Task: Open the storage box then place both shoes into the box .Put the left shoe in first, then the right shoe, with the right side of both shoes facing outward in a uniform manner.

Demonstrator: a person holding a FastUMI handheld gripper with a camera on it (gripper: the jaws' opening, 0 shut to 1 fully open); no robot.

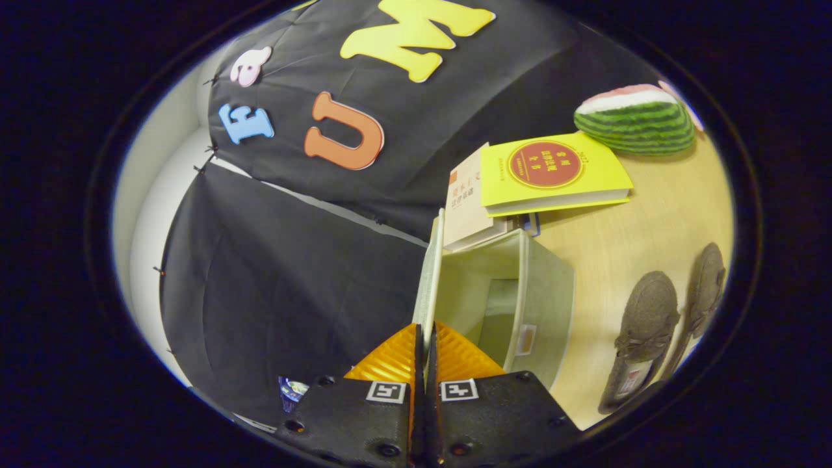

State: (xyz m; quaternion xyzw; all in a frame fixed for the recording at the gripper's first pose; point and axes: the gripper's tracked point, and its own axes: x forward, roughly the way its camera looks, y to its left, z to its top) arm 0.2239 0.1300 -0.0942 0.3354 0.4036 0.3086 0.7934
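Pale fabric forms the storage box, which is seen in the gripper view just ahead of the gripper; its lid is raised on edge, and the lid's thin rim is pinched between the two closed fingers. The open inside of the storage box is shown just beside the fingers. Two dark shoes are laid side by side on the wooden table, near the storage box and apart from it. Beyond the storage box a yellow book is stacked on a paler book, and a watermelon-patterned cushion is found beyond those.
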